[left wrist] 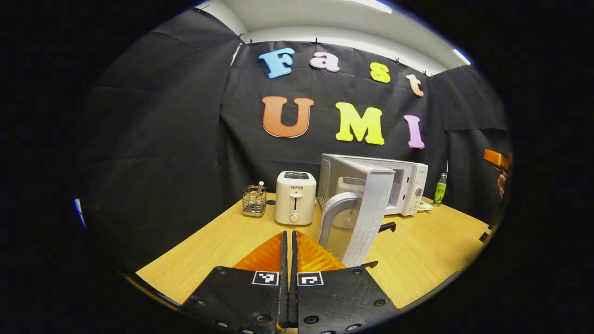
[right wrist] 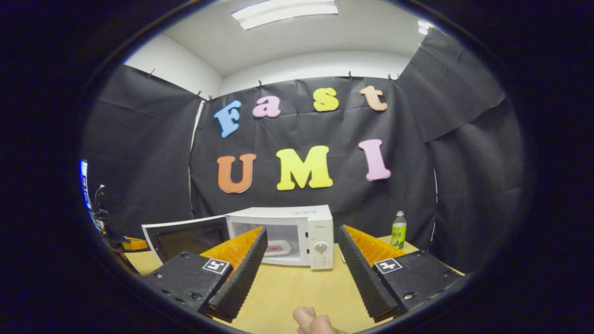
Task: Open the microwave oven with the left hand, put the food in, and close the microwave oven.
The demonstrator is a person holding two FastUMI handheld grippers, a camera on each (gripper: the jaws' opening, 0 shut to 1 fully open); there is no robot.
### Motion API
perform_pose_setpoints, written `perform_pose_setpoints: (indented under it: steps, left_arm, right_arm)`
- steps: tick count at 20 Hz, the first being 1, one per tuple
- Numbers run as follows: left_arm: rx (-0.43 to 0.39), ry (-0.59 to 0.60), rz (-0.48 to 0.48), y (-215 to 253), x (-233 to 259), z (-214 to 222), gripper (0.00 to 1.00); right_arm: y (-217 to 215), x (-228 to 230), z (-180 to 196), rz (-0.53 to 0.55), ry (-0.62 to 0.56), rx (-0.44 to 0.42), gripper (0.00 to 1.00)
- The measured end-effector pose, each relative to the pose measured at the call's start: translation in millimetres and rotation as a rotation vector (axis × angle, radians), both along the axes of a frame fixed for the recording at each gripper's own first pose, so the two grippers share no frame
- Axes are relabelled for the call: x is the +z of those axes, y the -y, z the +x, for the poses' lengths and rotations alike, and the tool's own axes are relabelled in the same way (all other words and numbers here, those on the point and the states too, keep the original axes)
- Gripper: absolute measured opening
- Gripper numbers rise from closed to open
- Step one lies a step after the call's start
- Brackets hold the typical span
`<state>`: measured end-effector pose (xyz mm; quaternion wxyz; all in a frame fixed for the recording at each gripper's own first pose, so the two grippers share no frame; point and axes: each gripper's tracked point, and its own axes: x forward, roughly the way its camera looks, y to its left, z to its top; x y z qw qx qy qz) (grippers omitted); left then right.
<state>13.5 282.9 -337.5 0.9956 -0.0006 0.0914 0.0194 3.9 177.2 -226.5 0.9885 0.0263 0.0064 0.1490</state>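
In the left gripper view the white microwave [left wrist: 410, 185] stands at the back of the table with its door [left wrist: 371, 213] swung wide open toward me, its curved handle [left wrist: 332, 208] facing me. My left gripper [left wrist: 288, 237] is shut on nothing, just left of and below the door's edge. In the right gripper view the microwave [right wrist: 315, 232] is open, its door [right wrist: 185, 237] swung out to the left. A pink food item on a white plate [right wrist: 274, 249] lies inside. My right gripper [right wrist: 301, 229] stands open and empty, well in front of the oven.
A cream toaster [left wrist: 295, 197] and a wire utensil holder [left wrist: 254, 200] stand left of the microwave. A green bottle [right wrist: 398, 229] stands to its right. The wooden table [right wrist: 287, 287] stretches in front, and a fingertip [right wrist: 311, 322] shows at its near edge.
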Motion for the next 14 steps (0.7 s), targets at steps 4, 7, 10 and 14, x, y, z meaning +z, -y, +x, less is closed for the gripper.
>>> perform_pose_setpoints:
  steps: [4, 7, 10, 14]
  left_arm:
    - [-0.033, -0.017, 0.01, 12.2, -8.0, 15.1, 0.0]
    - [-0.096, -0.012, 0.006, 32.5, -9.6, 19.4, 0.0]
    - [-0.072, 0.003, 0.032, 37.9, -8.9, 31.1, 0.0]
    - [-0.112, -0.014, -0.034, 73.9, -16.0, 46.6, 0.0]
  right_arm:
    - [9.0, 12.0, -18.7, -0.007, 0.027, 0.0, 0.93]
    - [23.0, 15.9, -22.5, -0.007, 0.041, -0.023, 1.0]
    - [36.2, 16.3, -24.8, 0.001, 0.048, -0.045, 0.93]
    - [59.4, 18.0, -28.1, 0.003, 0.054, -0.084, 0.93]
